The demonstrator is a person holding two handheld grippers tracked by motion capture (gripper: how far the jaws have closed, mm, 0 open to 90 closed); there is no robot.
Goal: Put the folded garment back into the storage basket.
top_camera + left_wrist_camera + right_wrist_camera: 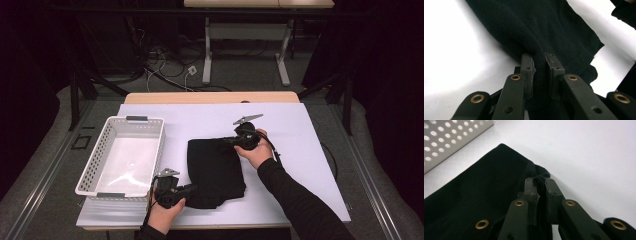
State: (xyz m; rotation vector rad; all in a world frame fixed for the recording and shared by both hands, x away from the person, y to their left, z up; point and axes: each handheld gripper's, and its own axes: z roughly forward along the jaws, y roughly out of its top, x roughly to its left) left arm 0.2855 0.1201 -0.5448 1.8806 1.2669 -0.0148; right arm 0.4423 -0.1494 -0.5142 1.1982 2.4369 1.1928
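A folded black cloth (215, 170) lies in the middle of the white table sheet (295, 130). My left gripper (192, 189) is at the cloth's near left corner, its jaws shut on a pinched fold of the black cloth (549, 32); the left gripper (539, 63) shows fabric bunched between the pads. My right gripper (229, 141) holds the cloth's far right corner. In the right gripper view the black cloth (481, 192) is pinched between the jaws of the right gripper (539, 181), with a small tuft of fabric above the tips.
A white perforated basket (97, 167) stands at the left of the table, close to the cloth's left side; its wall (446, 137) shows in the right gripper view. Bare sheet lies right of the cloth. Beyond the table are cables and a desk frame (245, 50).
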